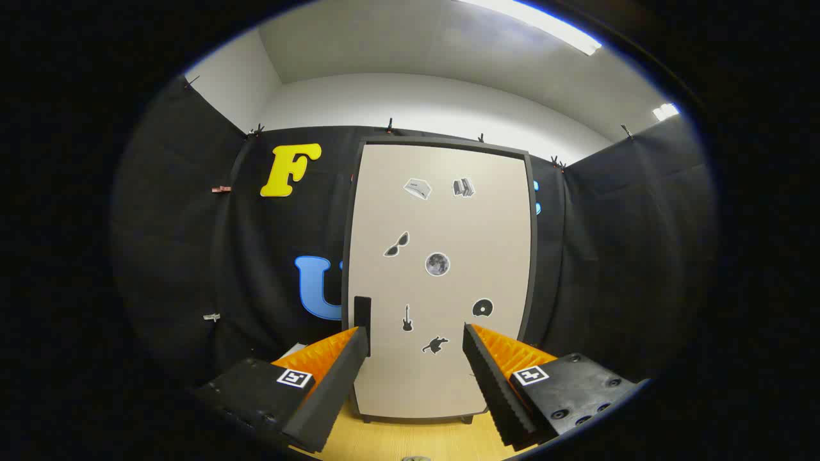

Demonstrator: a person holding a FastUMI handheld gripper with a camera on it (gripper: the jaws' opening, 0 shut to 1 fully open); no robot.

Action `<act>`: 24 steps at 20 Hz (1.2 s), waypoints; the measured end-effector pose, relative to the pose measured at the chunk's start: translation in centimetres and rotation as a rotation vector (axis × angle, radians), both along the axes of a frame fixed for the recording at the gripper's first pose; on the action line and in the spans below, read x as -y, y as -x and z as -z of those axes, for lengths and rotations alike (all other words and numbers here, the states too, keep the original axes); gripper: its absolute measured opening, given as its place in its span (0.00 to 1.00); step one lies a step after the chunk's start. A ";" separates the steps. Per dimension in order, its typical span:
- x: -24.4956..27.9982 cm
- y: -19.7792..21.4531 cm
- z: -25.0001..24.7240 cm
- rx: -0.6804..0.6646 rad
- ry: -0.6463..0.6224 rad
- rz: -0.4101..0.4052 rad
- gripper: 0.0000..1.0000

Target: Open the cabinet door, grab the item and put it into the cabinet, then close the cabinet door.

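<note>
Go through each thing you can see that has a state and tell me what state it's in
cabinet door: closed, flush in its frame
door handle: untouched, just beyond the left finger
hand-held gripper: open, fingers spread with nothing between them, facing the door
ceiling light: on

The cabinet (439,275) stands upright on the wooden surface (410,442) just beyond my fingers. Its beige door (448,224) is shut in a dark frame, dotted with small stickers, a dark handle (362,314) at its left edge.
</note>
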State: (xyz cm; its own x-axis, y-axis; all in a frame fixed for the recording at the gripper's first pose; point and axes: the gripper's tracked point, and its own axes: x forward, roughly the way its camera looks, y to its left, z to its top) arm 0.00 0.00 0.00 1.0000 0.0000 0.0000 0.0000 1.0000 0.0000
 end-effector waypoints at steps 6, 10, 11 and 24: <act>-0.4 0.2 0.3 -0.006 0.002 -0.011 0.97; -0.4 0.1 0.5 -0.010 -0.004 -0.002 0.97; -0.5 0.1 0.4 -0.010 -0.005 -0.002 0.97; -1.5 -1.1 1.5 -0.026 -0.004 -0.007 0.97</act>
State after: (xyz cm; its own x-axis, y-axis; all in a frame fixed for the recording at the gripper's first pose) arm 1.13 1.46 -1.48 0.9997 0.0066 -0.0255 -0.0065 1.0000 0.0039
